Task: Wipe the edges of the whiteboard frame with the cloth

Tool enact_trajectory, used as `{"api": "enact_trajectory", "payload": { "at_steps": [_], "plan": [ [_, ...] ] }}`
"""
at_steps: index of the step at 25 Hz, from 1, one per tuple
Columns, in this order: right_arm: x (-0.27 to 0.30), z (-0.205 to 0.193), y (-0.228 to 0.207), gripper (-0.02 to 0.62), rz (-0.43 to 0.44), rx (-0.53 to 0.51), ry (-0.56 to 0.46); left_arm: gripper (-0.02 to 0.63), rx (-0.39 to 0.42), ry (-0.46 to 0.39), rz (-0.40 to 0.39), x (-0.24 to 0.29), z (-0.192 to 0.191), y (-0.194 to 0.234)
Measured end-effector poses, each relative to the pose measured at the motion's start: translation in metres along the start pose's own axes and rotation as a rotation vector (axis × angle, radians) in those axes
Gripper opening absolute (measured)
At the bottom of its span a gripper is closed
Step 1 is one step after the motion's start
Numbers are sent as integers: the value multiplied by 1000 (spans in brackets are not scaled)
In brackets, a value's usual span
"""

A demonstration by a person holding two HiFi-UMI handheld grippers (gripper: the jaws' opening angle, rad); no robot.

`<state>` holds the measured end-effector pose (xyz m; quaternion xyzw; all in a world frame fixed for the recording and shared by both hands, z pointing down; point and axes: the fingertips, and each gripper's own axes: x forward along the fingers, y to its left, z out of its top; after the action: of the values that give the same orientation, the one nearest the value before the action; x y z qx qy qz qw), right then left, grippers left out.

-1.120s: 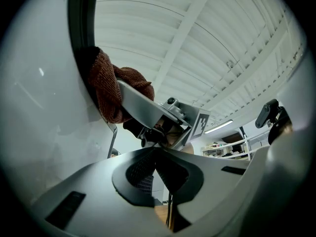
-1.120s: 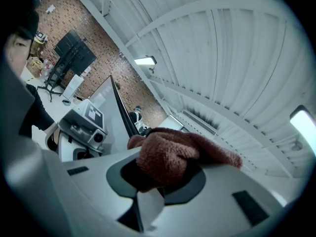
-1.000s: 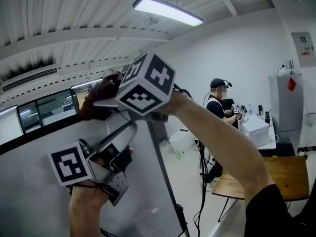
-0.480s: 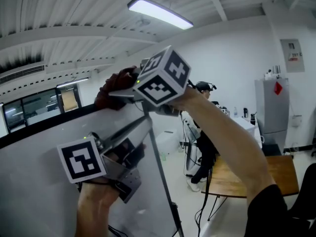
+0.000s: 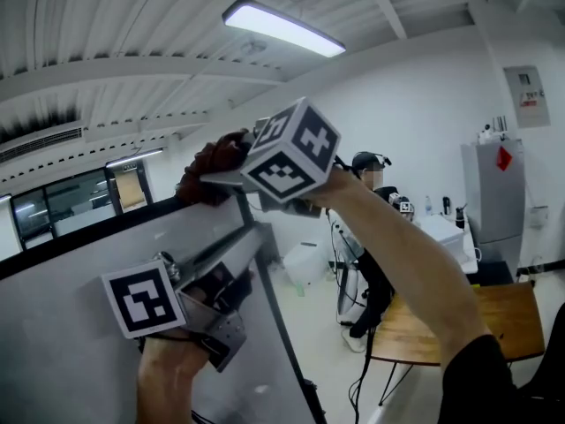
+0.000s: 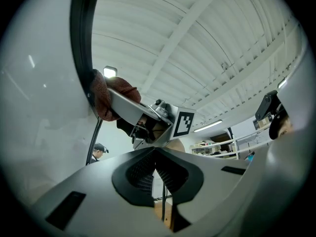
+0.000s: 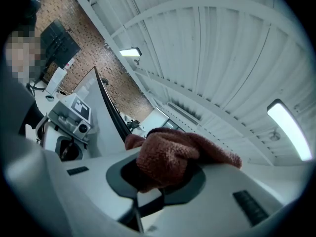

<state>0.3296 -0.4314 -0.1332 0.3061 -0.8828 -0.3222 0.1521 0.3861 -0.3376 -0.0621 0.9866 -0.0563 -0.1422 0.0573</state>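
- Our right gripper point(image 7: 158, 171) is clenched on the cloth point(image 7: 170, 149). The wad is packed between its jaws and spills over their tips.
- Just past those tips, the cloth presses on the top corner of the whiteboard frame point(image 5: 97, 234), where the top bar meets the side bar.
- Below the right gripper and to its left, our left gripper point(image 6: 155, 151) has its jaws drawn together on nothing. It points up towards the right gripper, near the side bar, and we cannot tell whether it touches the bar.
- Under the right gripper spreads the board face point(image 5: 62, 343), smooth, white, faintly glossy and upright.
- Above both grippers runs a ribbed white ceiling point(image 5: 106, 25) with a long lit lamp point(image 5: 282, 26).
- Off to the right gripper's right, well apart, we see a person point(image 5: 357, 281), a wooden table point(image 5: 503, 312) and a grey cabinet point(image 5: 493, 193).
- The frame's top bar runs lengthwise away from the right gripper to its left, and the side bar drops straight below it.
- In the right gripper view, the cloth lies longways across the jaws, with its tail trailing to their right.
- The cloth is reddish-brown looped terry, soft and crumpled.
- The frame is a thin, dark, straight bar.
- Both grippers are pale grey shells with dark ribbed pads, and each carries a cube of black-and-white markers.
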Motion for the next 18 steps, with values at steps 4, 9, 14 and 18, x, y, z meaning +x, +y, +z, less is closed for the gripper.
{"api": "enact_trajectory", "payload": {
  "at_steps": [4, 9, 14, 18],
  "plan": [
    [-10, -11, -16, 77, 22, -33, -26, -12, -3, -14, 35, 28, 2, 18],
    [-15, -20, -25, 77, 90, 21, -163, -12, -20, -18, 88, 48, -14, 44],
    [-29, -26, -38, 77, 131, 218, -387, -12, 2, 3, 170, 53, -31, 56],
    [-43, -40, -48, 77, 119, 366, -506, -12, 9, 9, 186, 54, -41, 48]
  ]
}}
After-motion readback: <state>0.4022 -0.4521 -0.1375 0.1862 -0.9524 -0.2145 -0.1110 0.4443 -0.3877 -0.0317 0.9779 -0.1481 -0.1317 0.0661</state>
